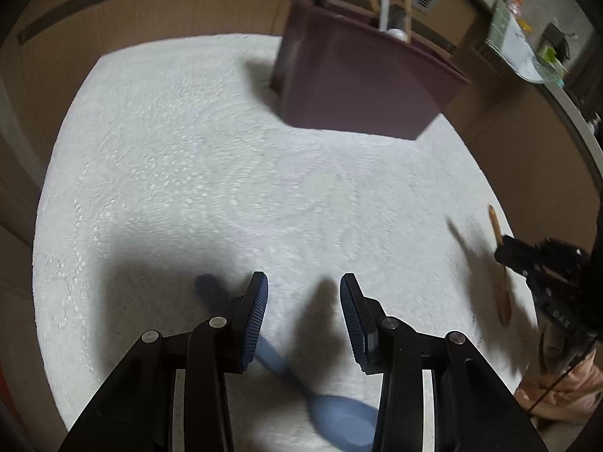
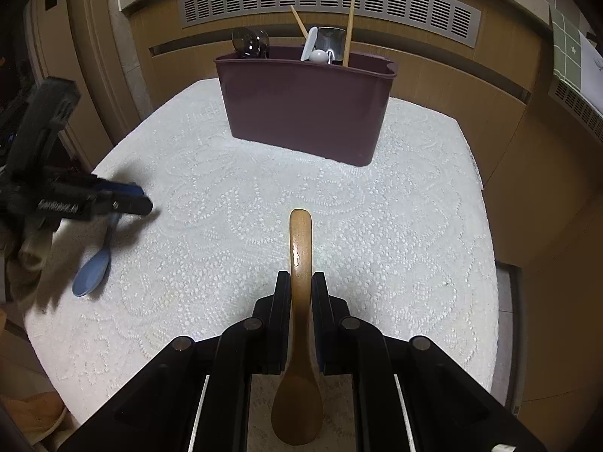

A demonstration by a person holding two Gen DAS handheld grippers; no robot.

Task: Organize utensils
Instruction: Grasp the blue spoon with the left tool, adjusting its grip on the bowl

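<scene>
A blue spoon (image 1: 339, 414) lies flat on the white lace cloth, its handle running up and left under my left gripper (image 1: 303, 278). That gripper is open, its blue pads apart just above the cloth and pressing on nothing. In the right wrist view the blue spoon (image 2: 92, 275) lies at the table's left edge, below the left gripper (image 2: 137, 199). My right gripper (image 2: 301, 275) is shut on a wooden spoon (image 2: 300, 241), handle pointing forward and bowl back under the jaws. A dark purple utensil caddy (image 2: 301, 113) stands at the far side.
The caddy (image 1: 358, 86) holds wooden chopsticks (image 2: 349, 30), a white spoon (image 2: 311, 47) and metal ladles (image 2: 250, 43). The lace cloth (image 2: 395, 207) covers the table top to its edges. Wood panelling with a vent grille (image 2: 328, 0) rises behind it.
</scene>
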